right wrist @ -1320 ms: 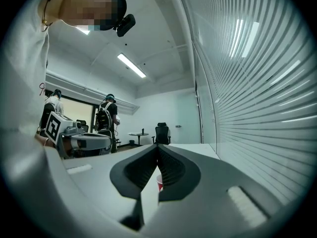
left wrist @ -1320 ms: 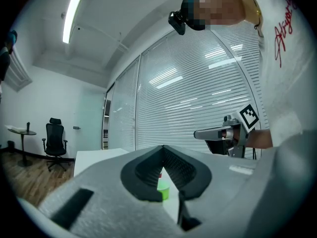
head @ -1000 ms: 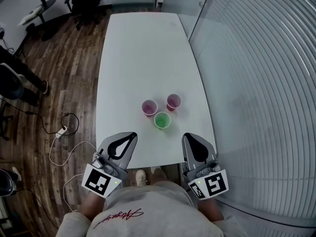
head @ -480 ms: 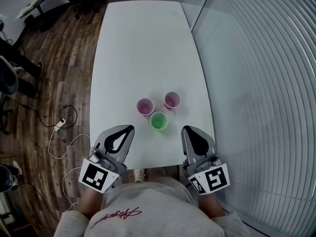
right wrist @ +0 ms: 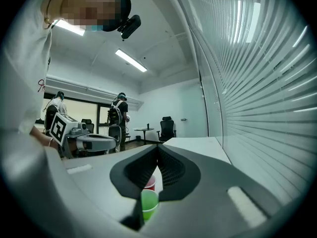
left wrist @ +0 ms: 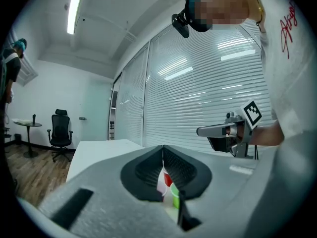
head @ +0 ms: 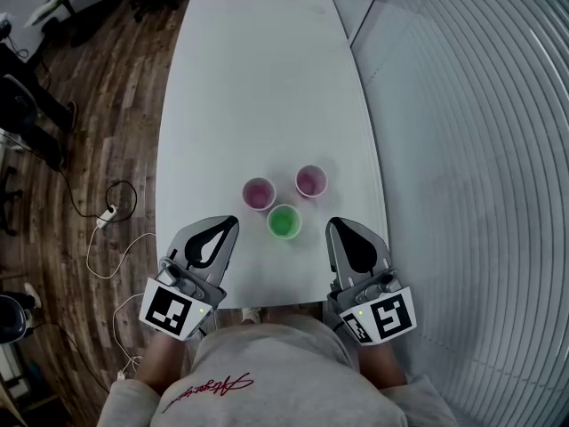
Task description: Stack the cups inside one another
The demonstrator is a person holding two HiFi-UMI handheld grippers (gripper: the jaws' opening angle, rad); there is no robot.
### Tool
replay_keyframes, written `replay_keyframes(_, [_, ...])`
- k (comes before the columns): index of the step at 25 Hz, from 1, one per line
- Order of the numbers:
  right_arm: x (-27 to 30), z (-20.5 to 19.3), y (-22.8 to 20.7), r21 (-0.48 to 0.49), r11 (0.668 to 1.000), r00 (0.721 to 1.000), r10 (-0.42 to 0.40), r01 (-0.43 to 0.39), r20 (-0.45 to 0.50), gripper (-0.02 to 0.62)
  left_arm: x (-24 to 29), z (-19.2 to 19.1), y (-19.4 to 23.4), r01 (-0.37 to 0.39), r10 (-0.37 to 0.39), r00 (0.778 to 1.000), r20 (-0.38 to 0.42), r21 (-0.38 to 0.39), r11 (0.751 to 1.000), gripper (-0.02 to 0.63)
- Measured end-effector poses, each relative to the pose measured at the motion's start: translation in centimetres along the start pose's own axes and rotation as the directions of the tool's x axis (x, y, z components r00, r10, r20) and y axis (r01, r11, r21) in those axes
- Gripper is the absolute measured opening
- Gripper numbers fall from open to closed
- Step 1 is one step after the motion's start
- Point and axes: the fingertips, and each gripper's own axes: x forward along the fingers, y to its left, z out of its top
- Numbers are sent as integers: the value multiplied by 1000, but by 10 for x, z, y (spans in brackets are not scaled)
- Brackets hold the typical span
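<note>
**Both grippers closed and empty; three loose cups wait ahead of the tips.**

The left gripper [head: 231, 221] and the right gripper [head: 331, 224] hold level over the near edge of the table [head: 258, 78], each with its jaws pressed together and nothing between them. Just ahead of the tips, in the gap between the two pairs of jaws, the green cup [head: 284, 222] stands upright. Beyond it stand the left pink cup [head: 259, 193] and the right pink cup [head: 311, 181], each apart from the others, none nested yet. I'd worry that closed jaws pushed forward would shove the green cup over or into the pink pair. They likely need to open first. With the cups so close, a spread jaw may clip a neighbour, and a toppled cup could roll off the edge.
</note>
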Motion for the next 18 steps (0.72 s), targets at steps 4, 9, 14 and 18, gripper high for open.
replay_keyframes(4, [8, -5, -8, 8, 1000, 1000, 11, -10, -8, 0, 10, -10, 8, -7, 7, 1000, -18, -5, 1000, 13])
replay_keyframes(9, [17, -7, -10, 19, 999, 1000, 26, -26, -11, 0, 17, -21, 16, -12, 11, 999, -39, -15, 1000, 52])
replay_keyframes(14, [26, -13, -11, 27, 998, 998, 54, -53, -15, 0, 26, -32, 24, -16, 15, 998, -61, -18, 1000, 88])
replay_keyframes(18, [29, -21, -15, 36, 997, 997, 69, -68, -19, 0, 36, -45, 24, -10, 7, 997, -71, -31, 999, 123])
